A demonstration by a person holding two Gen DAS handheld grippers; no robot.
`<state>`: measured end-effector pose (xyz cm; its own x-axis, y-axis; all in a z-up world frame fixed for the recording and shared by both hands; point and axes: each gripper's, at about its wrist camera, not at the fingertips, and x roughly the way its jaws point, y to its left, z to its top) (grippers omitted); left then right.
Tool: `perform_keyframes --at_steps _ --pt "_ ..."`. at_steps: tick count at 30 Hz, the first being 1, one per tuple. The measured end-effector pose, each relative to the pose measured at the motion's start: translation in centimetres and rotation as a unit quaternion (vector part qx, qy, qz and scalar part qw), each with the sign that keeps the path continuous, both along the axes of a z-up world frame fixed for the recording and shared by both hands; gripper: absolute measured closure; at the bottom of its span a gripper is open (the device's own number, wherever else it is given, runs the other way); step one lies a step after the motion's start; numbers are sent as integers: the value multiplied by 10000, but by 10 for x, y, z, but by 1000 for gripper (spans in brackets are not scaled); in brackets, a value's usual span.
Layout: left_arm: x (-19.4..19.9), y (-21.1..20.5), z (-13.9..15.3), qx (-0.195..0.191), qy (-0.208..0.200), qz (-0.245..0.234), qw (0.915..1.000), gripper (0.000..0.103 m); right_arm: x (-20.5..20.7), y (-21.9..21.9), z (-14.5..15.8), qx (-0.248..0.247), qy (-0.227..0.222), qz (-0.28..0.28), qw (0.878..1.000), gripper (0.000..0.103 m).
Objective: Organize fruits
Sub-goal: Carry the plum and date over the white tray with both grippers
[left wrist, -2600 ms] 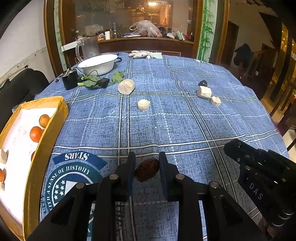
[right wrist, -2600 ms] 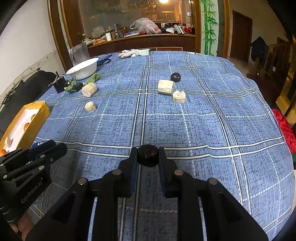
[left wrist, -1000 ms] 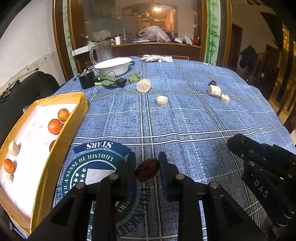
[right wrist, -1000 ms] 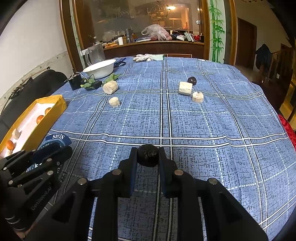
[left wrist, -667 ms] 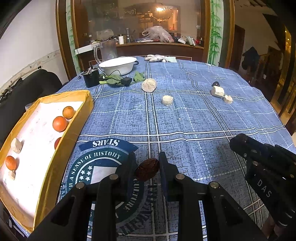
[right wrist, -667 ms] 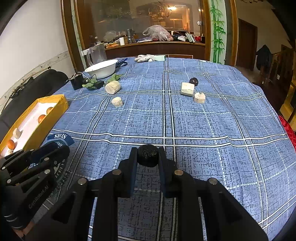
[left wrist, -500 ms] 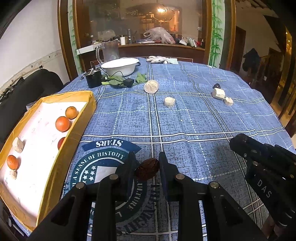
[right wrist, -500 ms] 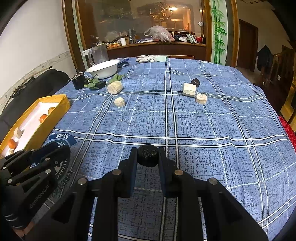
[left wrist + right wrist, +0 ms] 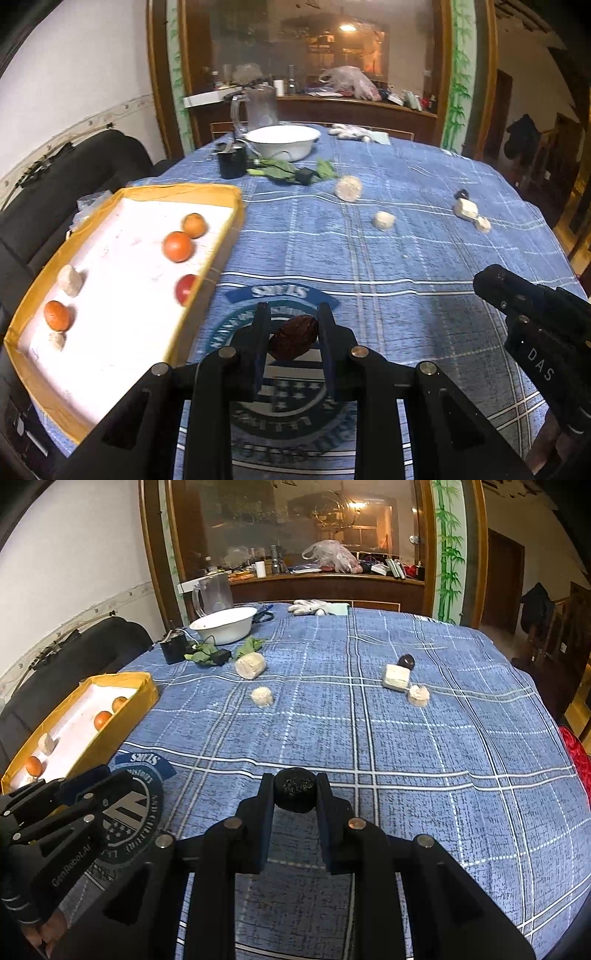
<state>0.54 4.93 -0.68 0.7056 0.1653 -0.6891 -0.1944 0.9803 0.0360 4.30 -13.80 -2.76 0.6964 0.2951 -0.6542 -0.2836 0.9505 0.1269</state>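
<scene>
Blue checked cloth covers the bench, and your left gripper (image 9: 291, 332), fingers clamped on a brown date (image 9: 293, 336), sits nearer the yellow tray (image 9: 221, 192) at its left edge than your right gripper (image 9: 294, 788), pinching a dark round fruit (image 9: 295, 789).

A round table covered in a blue plaid tablecloth (image 9: 424, 746) with a circular emblem (image 9: 280, 373) printed near its front edge; at the far side sit a white bowl (image 9: 224, 624), a clear glass pitcher (image 9: 214, 590), a small black box (image 9: 173, 647) and white gloves (image 9: 310, 607). Behind stands a dark wooden sideboard (image 9: 332, 589) cluttered with a plastic bag (image 9: 330, 555); a black sofa (image 9: 70, 173) lies left.
</scene>
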Motion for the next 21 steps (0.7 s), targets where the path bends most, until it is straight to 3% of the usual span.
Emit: perform_keyframes --at_steps 10,21 --pt "-12 56 6 71 38 732 9973 79 2 38 18 -28 -156 431 9989 80" --pt "-29 120 5 -23 95 1495 9887 79 2 111 32 35 -214 1364 9904 79"
